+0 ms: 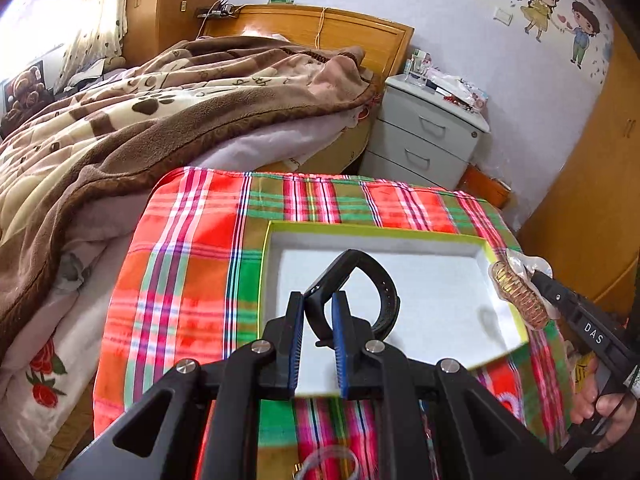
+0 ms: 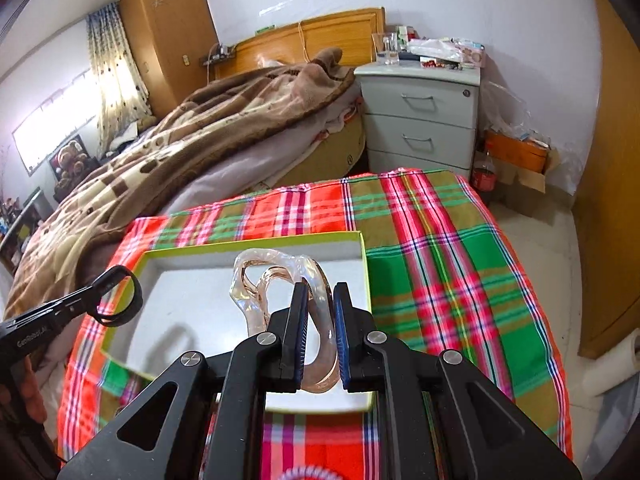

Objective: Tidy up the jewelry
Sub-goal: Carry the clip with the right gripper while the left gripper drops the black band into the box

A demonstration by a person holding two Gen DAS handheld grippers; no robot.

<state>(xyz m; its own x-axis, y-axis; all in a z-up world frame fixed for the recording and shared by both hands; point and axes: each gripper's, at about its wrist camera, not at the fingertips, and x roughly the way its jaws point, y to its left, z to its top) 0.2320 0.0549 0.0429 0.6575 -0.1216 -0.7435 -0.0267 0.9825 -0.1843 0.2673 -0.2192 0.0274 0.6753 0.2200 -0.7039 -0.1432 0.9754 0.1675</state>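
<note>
A shallow box with a yellow-green rim (image 1: 376,231) and white inside lies on the plaid cloth; it also shows in the right wrist view (image 2: 256,242). My left gripper (image 1: 319,304) is shut on a black wristband (image 1: 376,280) and holds it over the box; the band also shows in the right wrist view (image 2: 120,296). My right gripper (image 2: 320,296) is shut on a gold bracelet in a clear plastic bag (image 2: 280,280), above the box. In the left wrist view the bagged bracelet (image 1: 520,296) hangs at the box's right rim.
The plaid cloth (image 2: 440,264) covers a low table. A bed with a brown blanket (image 1: 120,120) lies to the left. A grey nightstand (image 2: 420,112) stands behind. A clear ring (image 1: 328,466) lies on the cloth near the front edge.
</note>
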